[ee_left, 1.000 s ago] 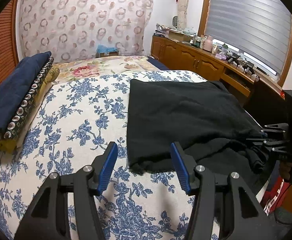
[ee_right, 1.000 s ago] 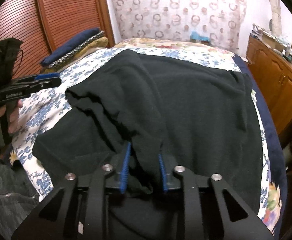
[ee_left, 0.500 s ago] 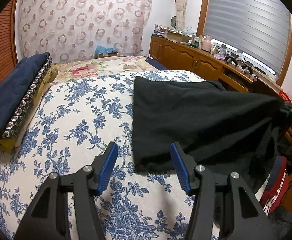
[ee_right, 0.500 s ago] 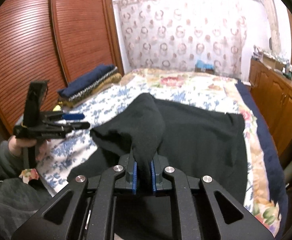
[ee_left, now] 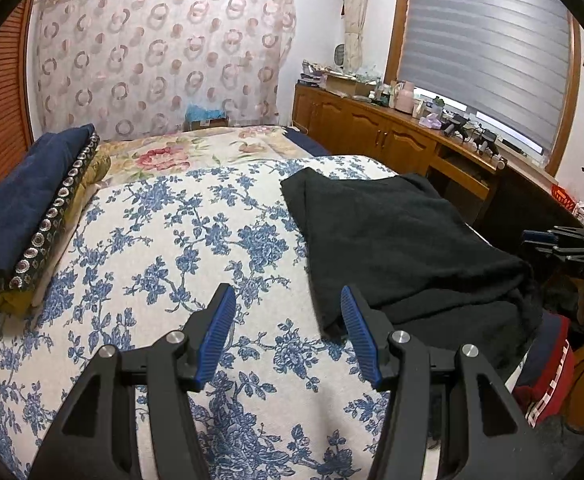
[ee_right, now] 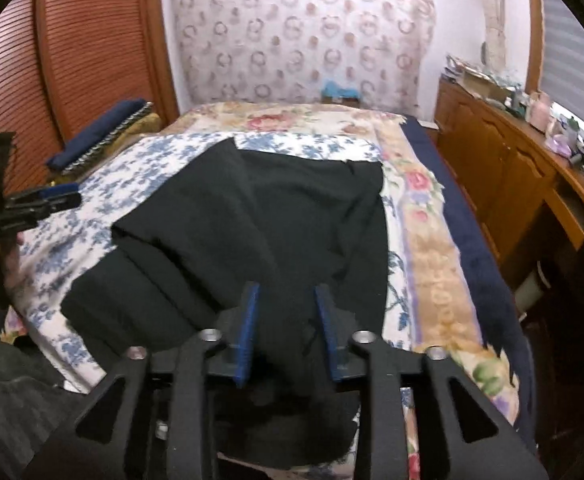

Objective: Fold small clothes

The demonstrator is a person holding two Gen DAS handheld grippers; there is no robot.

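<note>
A black garment (ee_left: 392, 240) lies on the blue-flowered bed cover (ee_left: 164, 248), folded over itself with a double layer at its near edge. In the right wrist view the same garment (ee_right: 272, 220) fills the middle of the bed. My right gripper (ee_right: 287, 292) hovers over its near end. Its jaws are opening; black cloth shows between and beneath them, and the pads do not press on it. My left gripper (ee_left: 287, 300) stands open over the bed cover, just left of the garment's near corner, with nothing between its fingers.
A stack of folded clothes (ee_left: 24, 208), navy on top, sits at the bed's left side. Wooden cabinets (ee_left: 372, 136) with clutter line the right wall. A red-and-navy item (ee_left: 548, 376) hangs off the bed's right edge. A person's hand (ee_right: 8, 256) holds the left gripper.
The right gripper, shut on a raised fold of the garment half a second ago, has parted its jaws; the cloth has dropped and lies flatter. The left gripper has stayed put.
</note>
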